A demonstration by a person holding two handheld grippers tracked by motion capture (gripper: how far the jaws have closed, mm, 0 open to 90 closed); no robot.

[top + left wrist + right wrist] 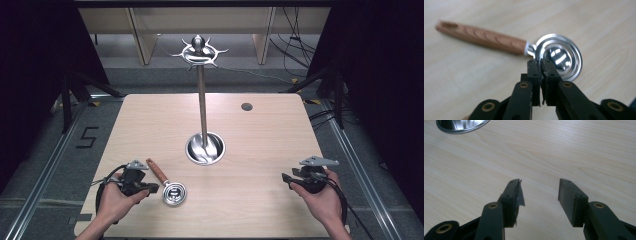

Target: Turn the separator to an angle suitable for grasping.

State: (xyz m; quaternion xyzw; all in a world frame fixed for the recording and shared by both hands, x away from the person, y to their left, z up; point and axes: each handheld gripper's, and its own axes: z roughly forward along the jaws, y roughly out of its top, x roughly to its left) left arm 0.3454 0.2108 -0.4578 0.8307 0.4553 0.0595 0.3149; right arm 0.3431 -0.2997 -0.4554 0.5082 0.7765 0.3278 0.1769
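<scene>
Left gripper view: the left gripper (540,65) has its jaws pinched tight on the rim of the steel strainer (560,57), right where the wooden handle (480,37) joins it, a firm spot for lifting (the bowl lies just ahead of the jaws, the handle off to their left). The right gripper (540,192) holds nothing, its jaws spread over bare desk (574,150). Bare desk surrounds the strainer, and the hook stand (202,100) is well apart, beyond it.
</scene>
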